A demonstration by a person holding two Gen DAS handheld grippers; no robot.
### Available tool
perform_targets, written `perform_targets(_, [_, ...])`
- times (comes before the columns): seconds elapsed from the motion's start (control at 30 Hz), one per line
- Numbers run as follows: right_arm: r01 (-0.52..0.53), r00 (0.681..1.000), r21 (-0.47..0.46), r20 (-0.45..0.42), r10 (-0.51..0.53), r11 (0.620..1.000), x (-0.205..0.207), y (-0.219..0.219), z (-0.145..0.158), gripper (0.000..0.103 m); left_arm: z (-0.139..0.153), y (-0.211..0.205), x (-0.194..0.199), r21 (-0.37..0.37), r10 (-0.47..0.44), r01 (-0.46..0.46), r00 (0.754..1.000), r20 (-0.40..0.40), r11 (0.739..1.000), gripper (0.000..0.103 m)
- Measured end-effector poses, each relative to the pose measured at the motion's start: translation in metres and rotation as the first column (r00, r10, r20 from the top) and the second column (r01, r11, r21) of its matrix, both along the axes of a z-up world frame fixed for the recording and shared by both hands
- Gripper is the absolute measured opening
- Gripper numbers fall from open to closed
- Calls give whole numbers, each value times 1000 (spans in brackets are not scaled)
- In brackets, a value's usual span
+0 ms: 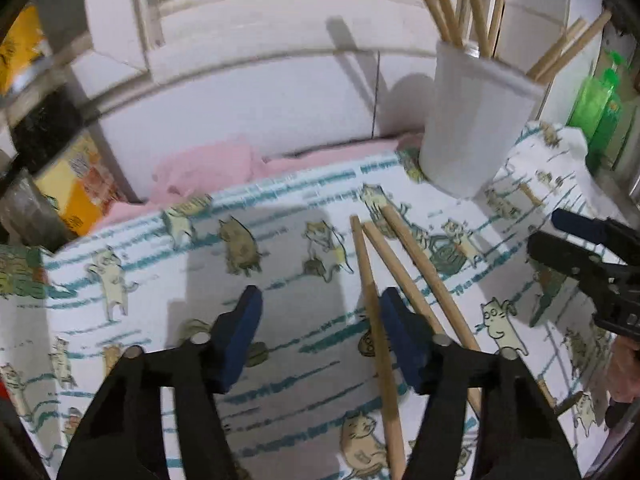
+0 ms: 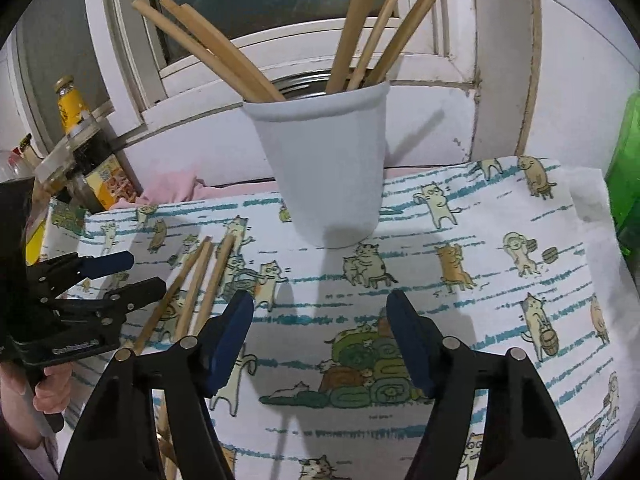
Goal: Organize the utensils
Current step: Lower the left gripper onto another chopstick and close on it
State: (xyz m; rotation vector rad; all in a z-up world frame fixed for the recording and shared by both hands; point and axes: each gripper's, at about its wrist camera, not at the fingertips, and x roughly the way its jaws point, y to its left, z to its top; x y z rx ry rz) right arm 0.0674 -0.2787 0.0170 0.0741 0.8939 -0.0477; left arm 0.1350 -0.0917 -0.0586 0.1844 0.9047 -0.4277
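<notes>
Three wooden chopsticks (image 1: 404, 252) lie side by side on a cat-print cloth (image 1: 280, 264). My left gripper (image 1: 320, 332) stands open low over them. One chopstick (image 1: 374, 312) runs between its jaws, close beside the right pad (image 1: 400, 332), and the left pad is well clear of it. The other two pass outside that pad. A white cup (image 1: 472, 128) holding several chopsticks stands at the back right. In the right wrist view my right gripper (image 2: 320, 332) is open over bare cloth with nothing between its jaws, in front of the cup (image 2: 324, 168). The loose chopsticks (image 2: 200, 280) and left gripper (image 2: 144, 272) are to its left.
A pink cloth (image 1: 208, 168) is bunched against the white wall behind the cat cloth. A yellow-labelled bottle (image 2: 72, 100) and dark jars crowd the back left. A green bottle (image 1: 596, 100) stands at the far right. A hand (image 2: 52, 384) holds the left gripper.
</notes>
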Motion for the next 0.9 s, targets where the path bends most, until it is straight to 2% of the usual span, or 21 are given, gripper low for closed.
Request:
perform_targets(0.07, [5, 1000, 4, -7, -5, 1000, -1, -2, -1, 71, -2, -3, -2, 18, 6, -6, 1000, 18, 1000, 53])
perform_targets(0.1, [6, 1000, 6, -7, -6, 1000, -1, -2, -1, 71, -1, -4, -4, 18, 1, -2, 1000, 24, 1000, 48])
perform_targets(0.2, [12, 1000, 3, 3, -12, 1000, -3, -4, 0, 71, 0, -3, -7, 3, 2, -2, 1000, 22, 1000, 41])
perform_targets(0.33, [9, 1000, -23, 5, -9, 1000, -2, -1, -1, 71, 4, 13, -7, -14, 56, -56, 998, -2, 998, 11])
perform_targets(0.43, [-21, 1000, -38, 5, 21, 999, 0, 8, -1, 71, 6, 30, -3, -50, 75, -77, 997, -35, 996, 9])
perform_targets(0.57, [-75, 997, -45, -25, 74, 996, 7, 30, 3, 71, 8, 54, 4, -65, 152, -156, 986, -72, 986, 7])
perform_targets(0.7, [-113, 991, -46, -84, 109, 993, 23, 56, 6, 71, 10, 70, 8, -12, 261, -262, 963, -59, 965, 7])
perform_targets(0.9, [-144, 976, -64, -175, 131, 987, 51, 80, -9, 63, 10, 103, 12, -125, 315, -338, 934, -171, 933, 6])
